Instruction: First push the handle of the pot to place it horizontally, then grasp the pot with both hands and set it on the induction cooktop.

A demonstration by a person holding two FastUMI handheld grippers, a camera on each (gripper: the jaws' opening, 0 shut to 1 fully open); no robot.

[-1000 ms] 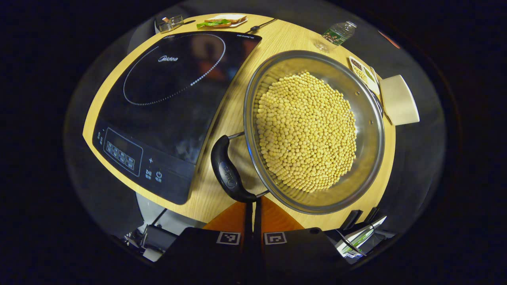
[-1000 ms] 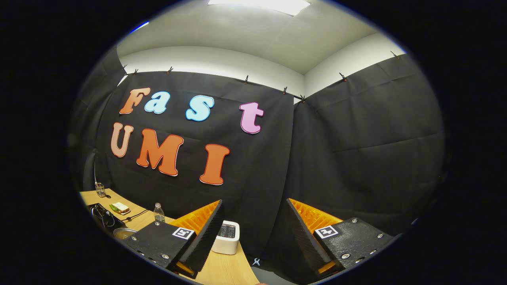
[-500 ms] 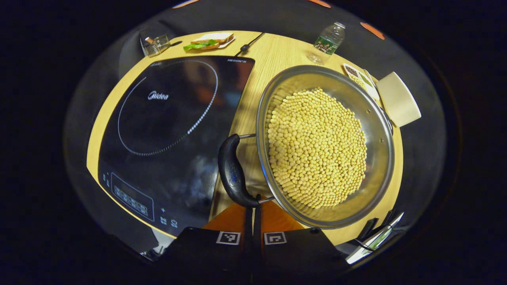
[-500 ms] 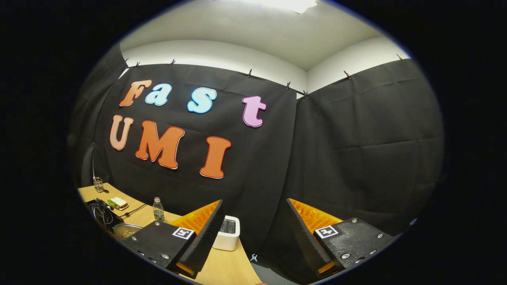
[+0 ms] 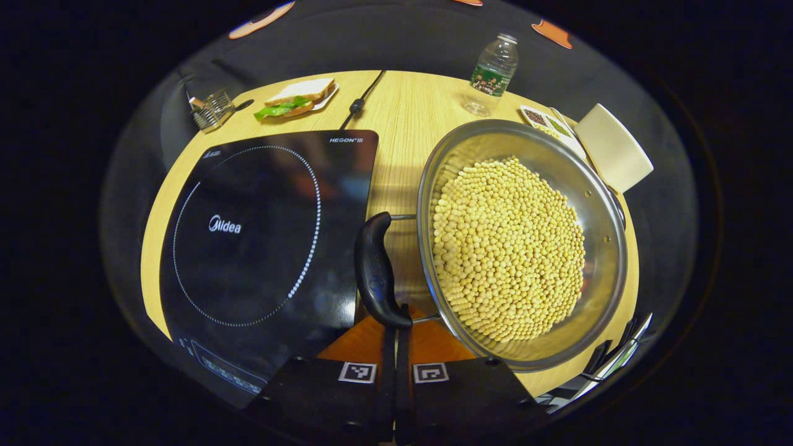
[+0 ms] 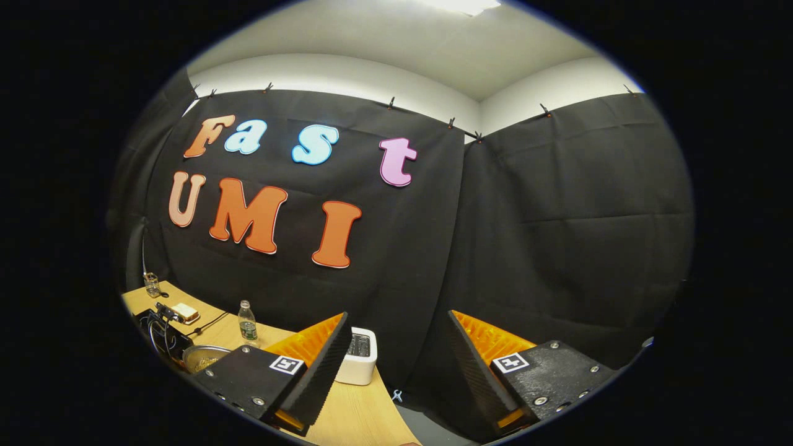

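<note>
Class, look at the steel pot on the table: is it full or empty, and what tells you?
Filled, not empty: the pot holds a heap of small yellow beans hiding its bottom, though bare steel wall shows above them.

a recording booth (black cloth walls clipped up) staged as kitchen: wooden table, induction cooktop.

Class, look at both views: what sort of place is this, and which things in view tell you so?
Probably a staged kitchen set in a recording booth, not a home: an induction cooktop and a pot of beans share a wooden table, while black cloth is clipped up as walls.
</note>
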